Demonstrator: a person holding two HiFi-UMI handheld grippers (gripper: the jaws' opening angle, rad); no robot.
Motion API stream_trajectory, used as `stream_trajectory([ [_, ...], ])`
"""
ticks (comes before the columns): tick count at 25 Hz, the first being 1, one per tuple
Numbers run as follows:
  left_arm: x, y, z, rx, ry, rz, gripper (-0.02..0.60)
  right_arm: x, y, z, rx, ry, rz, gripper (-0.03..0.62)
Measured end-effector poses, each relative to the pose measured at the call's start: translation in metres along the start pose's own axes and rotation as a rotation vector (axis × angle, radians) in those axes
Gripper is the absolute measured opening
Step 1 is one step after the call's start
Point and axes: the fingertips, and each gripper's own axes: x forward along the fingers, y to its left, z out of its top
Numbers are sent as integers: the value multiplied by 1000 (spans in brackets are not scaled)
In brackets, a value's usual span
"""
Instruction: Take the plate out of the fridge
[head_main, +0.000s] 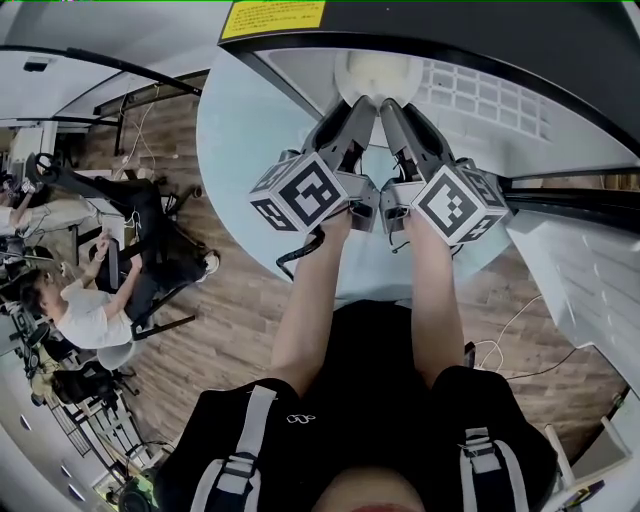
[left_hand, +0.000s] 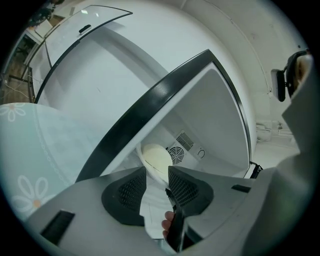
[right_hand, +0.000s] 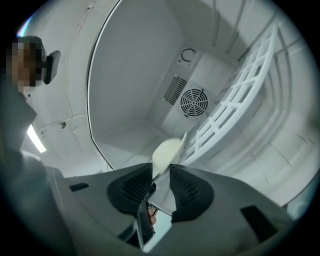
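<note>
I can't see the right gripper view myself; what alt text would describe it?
A pale plate sits edge-on between the right gripper's two dark jaws, which stand apart around its rim, inside a white fridge. A round fan grille is on the back wall, and a white shelf grid runs up the right side.

Overhead, plus two inside fridge (right_hand: 135, 75)
</note>
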Motion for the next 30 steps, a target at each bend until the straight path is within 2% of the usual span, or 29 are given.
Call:
stream_trajectory([
  [8,-3,-4,-3,71,30,-13,127,-2,2,2,-22,4,-13,103],
  [17,-19,-11,-9,70,25,-15,130,-15,10,-2,-38,34,-2,101],
  [23,-34,-38,-29,75,6,-35,130,-51,15,5,-61,25,9,101],
  [30,-55,-71,-35,96,-21,-67,130,-84,35,14,-105,8,33,101],
])
